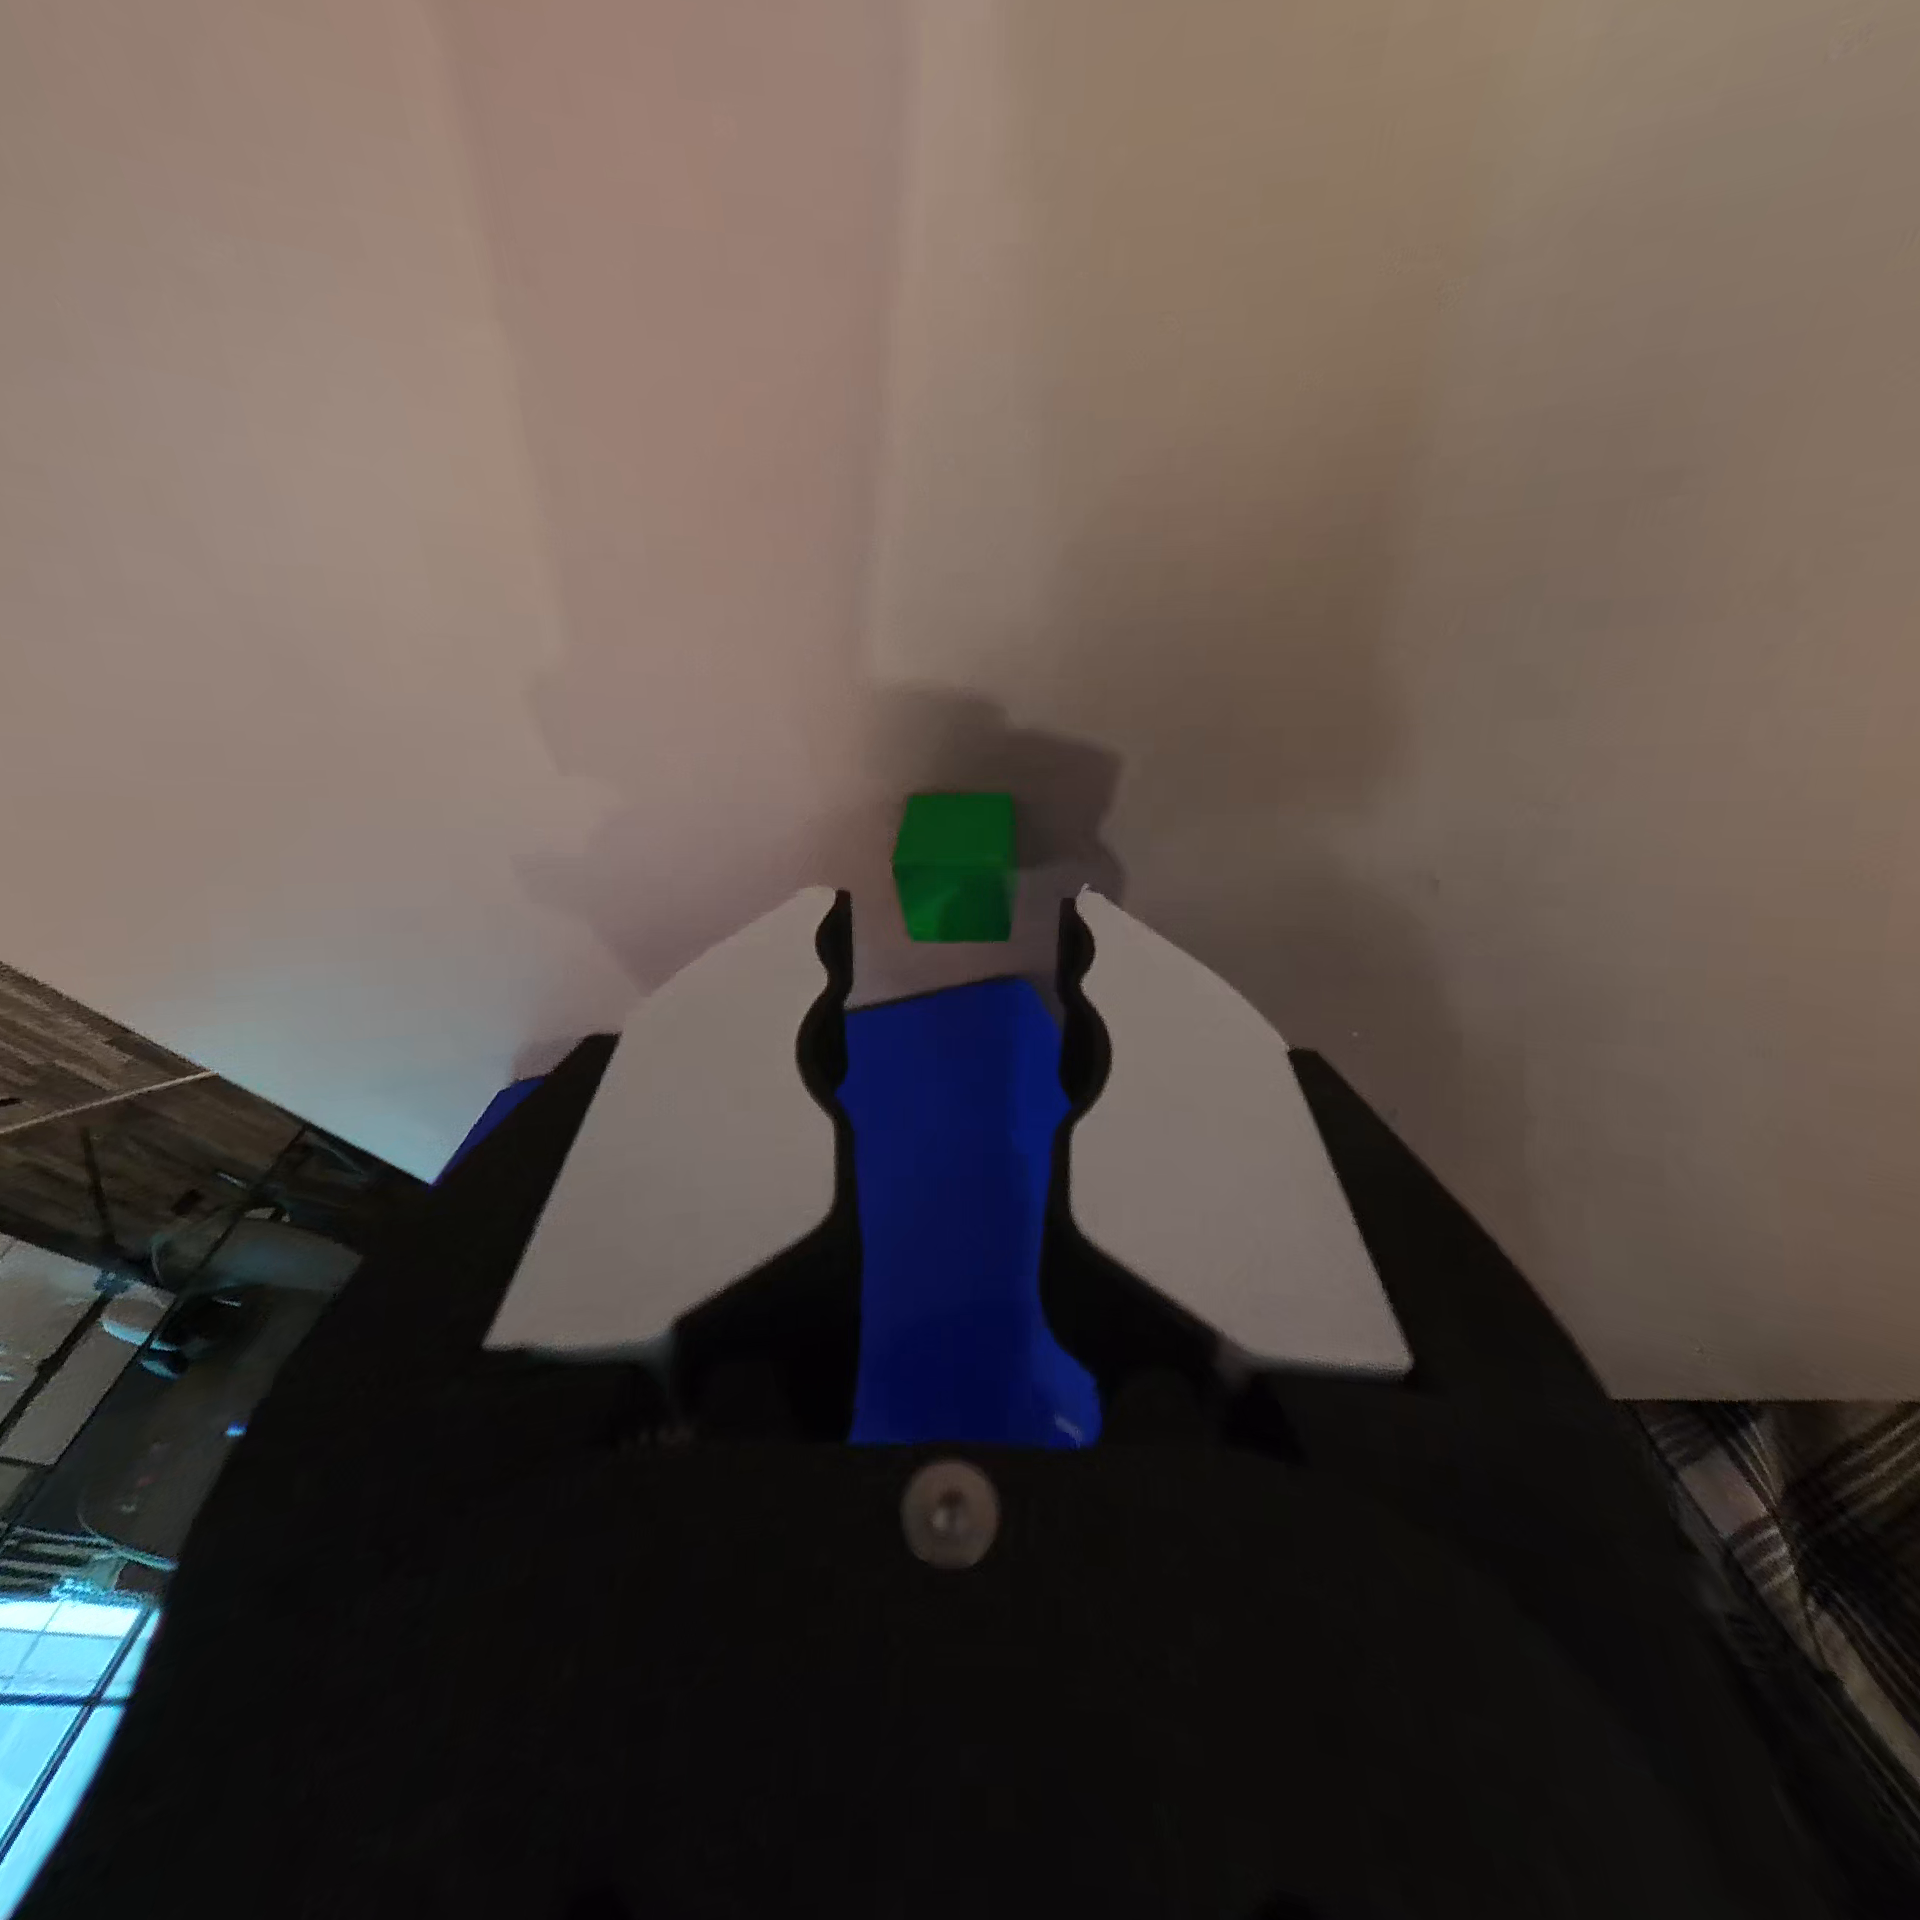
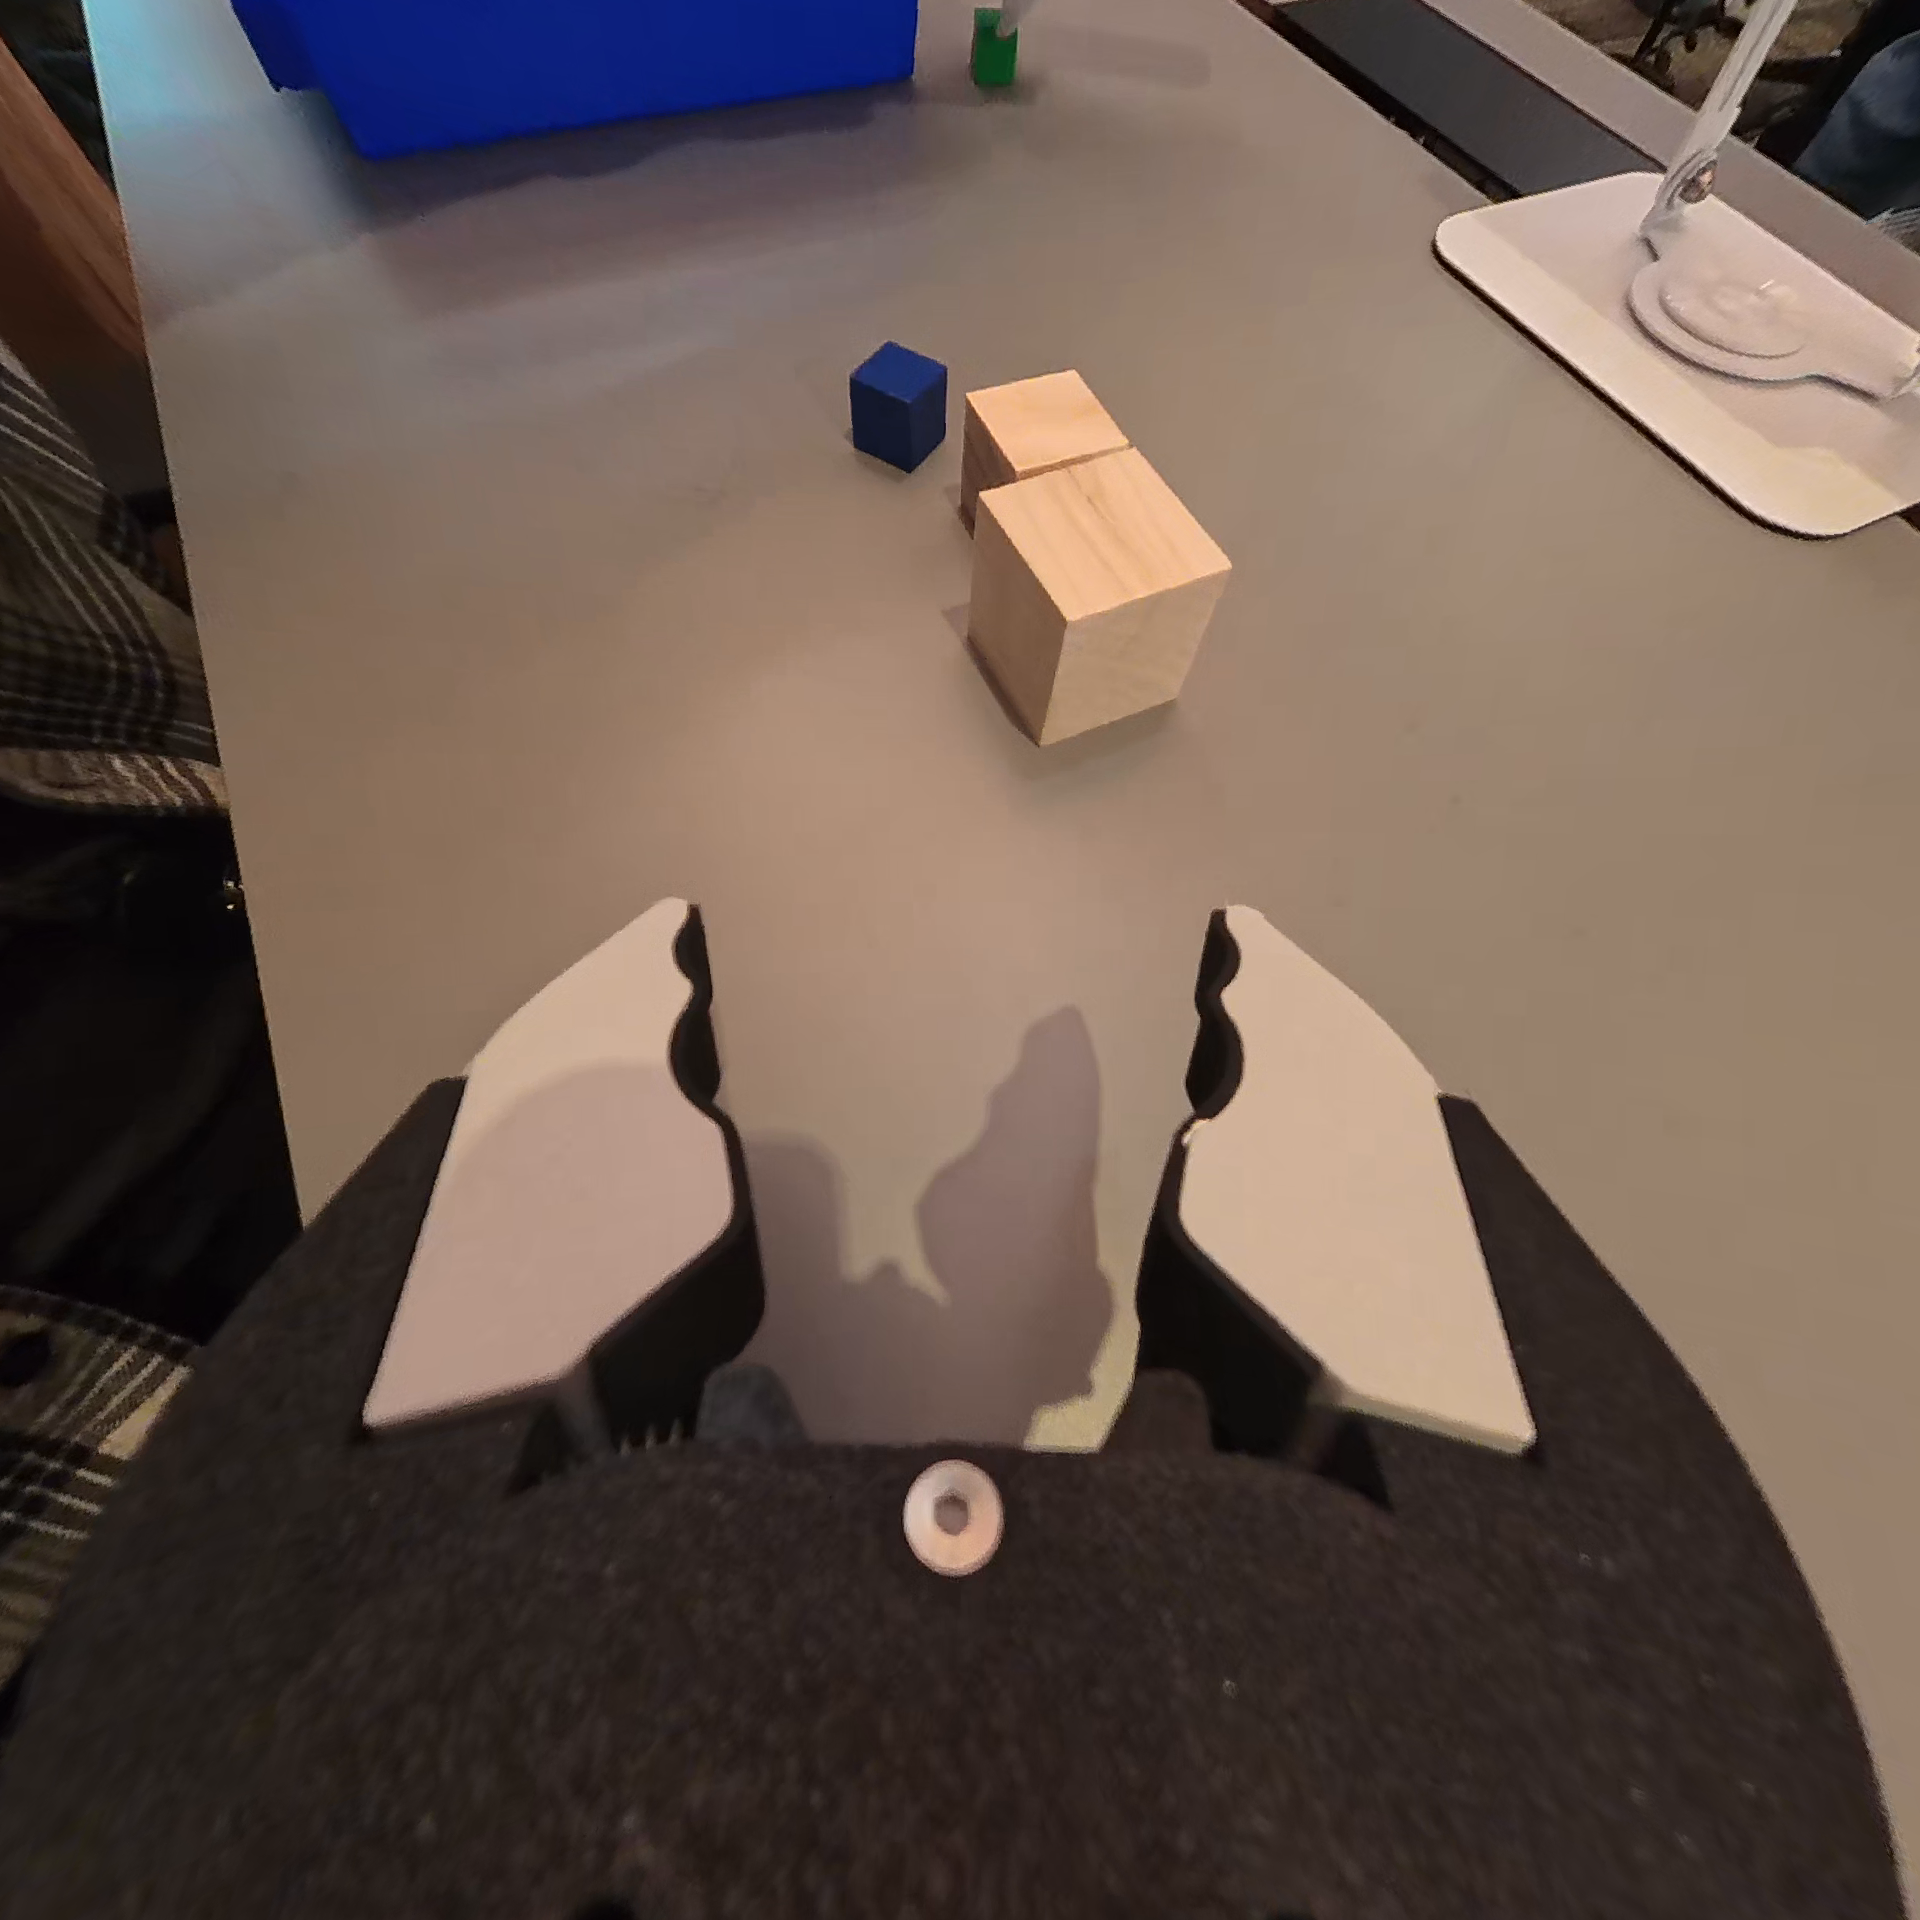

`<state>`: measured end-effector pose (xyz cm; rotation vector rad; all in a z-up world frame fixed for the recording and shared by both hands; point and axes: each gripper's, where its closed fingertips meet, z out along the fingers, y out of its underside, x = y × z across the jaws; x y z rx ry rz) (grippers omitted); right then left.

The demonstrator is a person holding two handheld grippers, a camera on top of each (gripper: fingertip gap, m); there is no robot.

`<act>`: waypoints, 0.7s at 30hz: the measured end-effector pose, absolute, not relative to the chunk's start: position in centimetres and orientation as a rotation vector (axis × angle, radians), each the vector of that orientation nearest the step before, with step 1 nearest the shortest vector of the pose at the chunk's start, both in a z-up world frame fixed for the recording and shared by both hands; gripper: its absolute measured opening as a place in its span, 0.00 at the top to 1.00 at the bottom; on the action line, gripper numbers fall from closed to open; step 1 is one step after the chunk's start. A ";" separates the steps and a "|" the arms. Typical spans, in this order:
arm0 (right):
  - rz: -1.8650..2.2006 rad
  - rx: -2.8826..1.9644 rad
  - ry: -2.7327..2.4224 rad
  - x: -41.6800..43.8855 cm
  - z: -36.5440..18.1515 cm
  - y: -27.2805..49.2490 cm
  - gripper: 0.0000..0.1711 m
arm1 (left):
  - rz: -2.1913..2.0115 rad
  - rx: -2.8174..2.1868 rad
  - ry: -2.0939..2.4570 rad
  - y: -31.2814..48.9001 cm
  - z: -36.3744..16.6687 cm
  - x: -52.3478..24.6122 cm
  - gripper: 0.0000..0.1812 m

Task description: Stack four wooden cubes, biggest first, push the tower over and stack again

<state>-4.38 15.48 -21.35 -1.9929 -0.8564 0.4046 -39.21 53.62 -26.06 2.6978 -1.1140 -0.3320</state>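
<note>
1. My left gripper (image 1: 954,904) is open, its fingers just short of the green cube (image 1: 954,868) on the table (image 1: 1455,520), above a blue bin (image 1: 945,1195).
2. My right gripper (image 2: 954,920) is open and empty.
3. Ahead of it, the large wooden cube (image 2: 1091,597) touches the smaller wooden cube (image 2: 1039,426); the blue cube (image 2: 898,405) stands just beside.

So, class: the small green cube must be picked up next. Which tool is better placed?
Left. The left tool is open just before the green cube; the right tool hangs far away.
</note>
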 end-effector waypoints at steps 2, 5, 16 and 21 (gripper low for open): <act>0.403 -1.999 -0.861 -4.5 -21.4 15.5 0.48 | -0.312 2.691 -1.106 53.6 -26.4 -39.1 0.81; 0.400 -2.003 -0.867 -4.6 -21.3 15.5 0.48 | -0.321 2.658 -1.098 53.4 -26.8 -39.4 0.81; 0.382 -2.007 -0.852 -4.4 -20.8 15.8 0.48 | -0.290 2.634 -1.114 53.4 -26.7 -39.0 0.88; 0.373 -2.006 -0.853 -4.4 -20.5 15.7 0.49 | -0.165 2.668 -1.317 52.3 -24.2 -35.9 0.88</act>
